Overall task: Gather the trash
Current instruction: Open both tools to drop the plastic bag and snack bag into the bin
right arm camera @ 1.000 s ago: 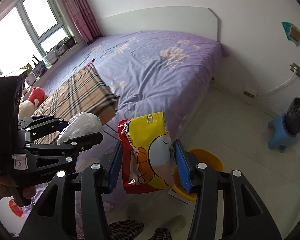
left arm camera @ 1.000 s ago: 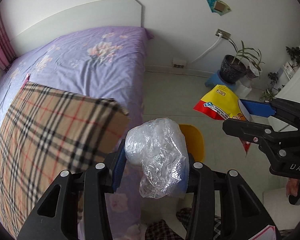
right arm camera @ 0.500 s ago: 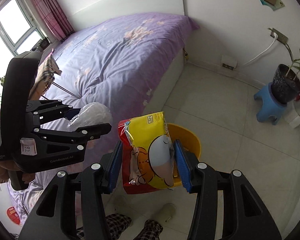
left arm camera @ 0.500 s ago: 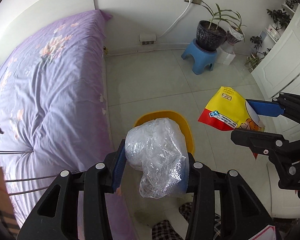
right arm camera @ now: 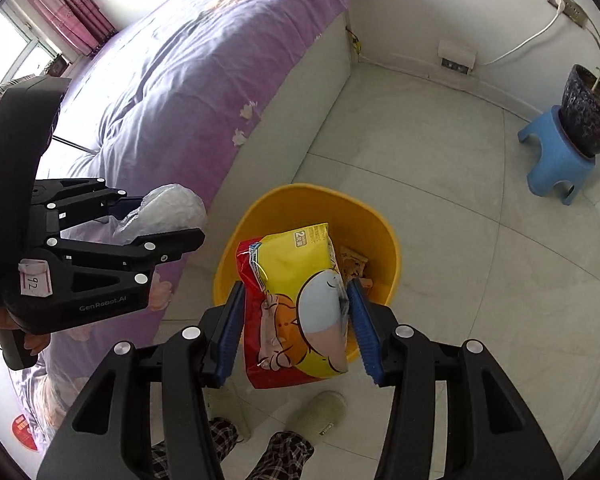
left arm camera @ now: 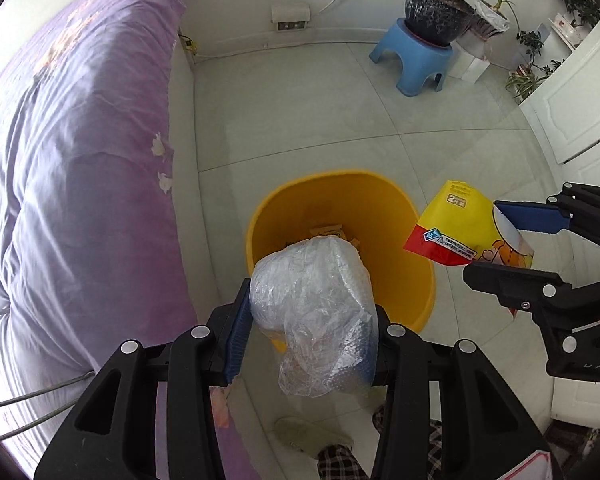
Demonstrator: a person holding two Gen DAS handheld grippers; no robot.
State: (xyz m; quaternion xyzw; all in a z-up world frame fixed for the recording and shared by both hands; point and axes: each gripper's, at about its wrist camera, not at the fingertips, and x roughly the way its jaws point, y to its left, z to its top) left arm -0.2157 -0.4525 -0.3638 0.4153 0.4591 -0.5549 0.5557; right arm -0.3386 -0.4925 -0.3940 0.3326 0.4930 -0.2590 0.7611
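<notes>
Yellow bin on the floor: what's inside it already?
Inside the round yellow plastic bin, some orange-brown printed packaging lies at the bottom. The yellow-and-red snack bag held above covers the rest.

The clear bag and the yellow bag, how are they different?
The clear bag is see-through and crumpled into a lump; the yellow bag is flatter and printed with a cartoon and red edges. The clear bag is in the left claw; the yellow bag is in the right claw. Both are pinched tight and held above the yellow bin, which already has some trash inside.
</notes>
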